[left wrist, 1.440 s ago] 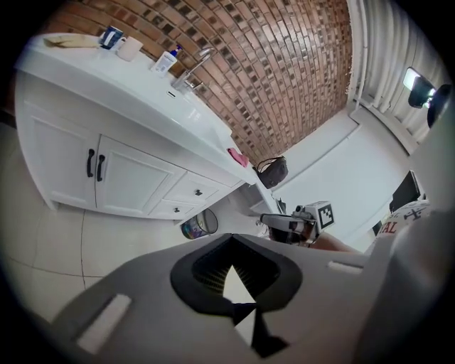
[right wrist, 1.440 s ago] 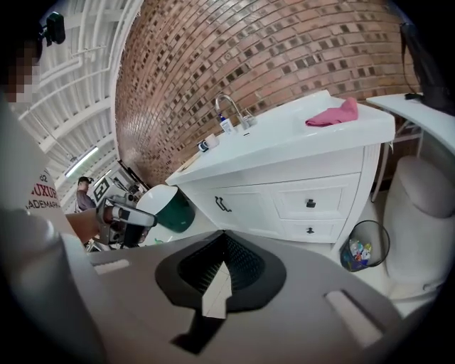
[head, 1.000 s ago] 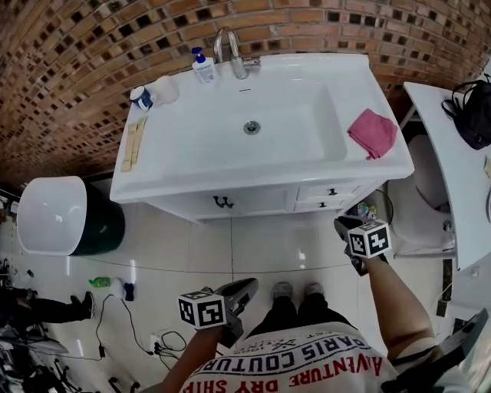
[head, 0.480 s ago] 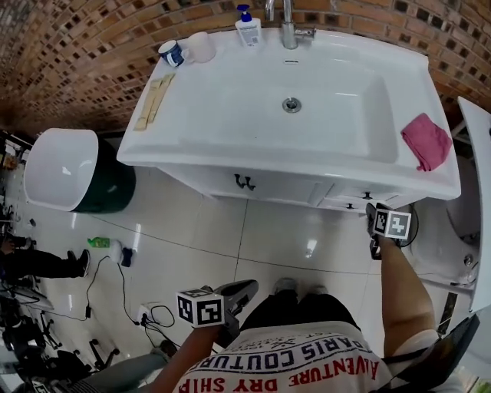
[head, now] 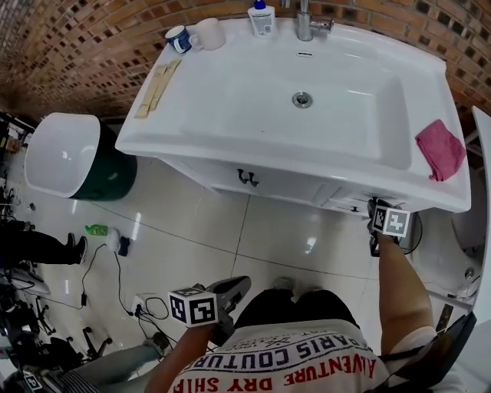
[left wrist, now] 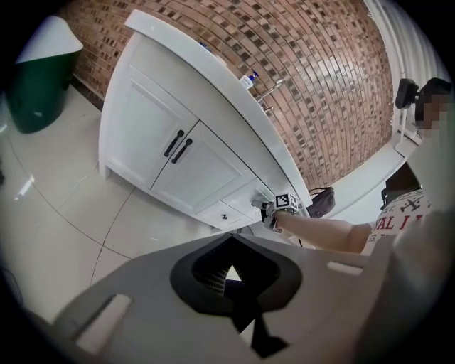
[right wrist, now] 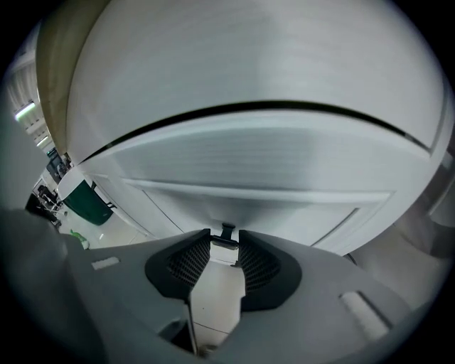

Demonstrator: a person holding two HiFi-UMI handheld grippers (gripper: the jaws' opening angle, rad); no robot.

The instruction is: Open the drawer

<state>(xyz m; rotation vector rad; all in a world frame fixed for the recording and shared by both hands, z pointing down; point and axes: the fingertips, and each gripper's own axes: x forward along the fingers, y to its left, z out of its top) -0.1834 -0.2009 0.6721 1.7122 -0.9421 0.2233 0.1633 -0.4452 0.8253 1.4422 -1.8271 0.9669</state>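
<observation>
The white vanity [head: 192,146] has two small drawers at its right end, under the basin. My right gripper [head: 373,209] is against the upper drawer [right wrist: 270,178]. In the right gripper view that drawer's small dark knob [right wrist: 227,229] stands between the fingertips of the right gripper [right wrist: 225,245]. Its jaws are closing, and a gap still shows on each side of the knob. My left gripper [head: 245,282] hangs low over the floor by my knees. In the left gripper view the left gripper [left wrist: 229,279] is shut on nothing and looks at the lower drawer [left wrist: 226,214] and the right gripper [left wrist: 266,208].
Left of the drawers are double cabinet doors with black handles [head: 246,178]. A pink cloth [head: 441,150], soap bottle [head: 261,19], faucet [head: 305,24] and cups [head: 209,33] sit on the sink top. A green bin with a white lid [head: 65,157] stands at the left, and cables [head: 115,303] lie on the floor.
My right gripper has moved from over the floor up to the vanity's right drawers. My left gripper has sunk a little and stays near my knees.
</observation>
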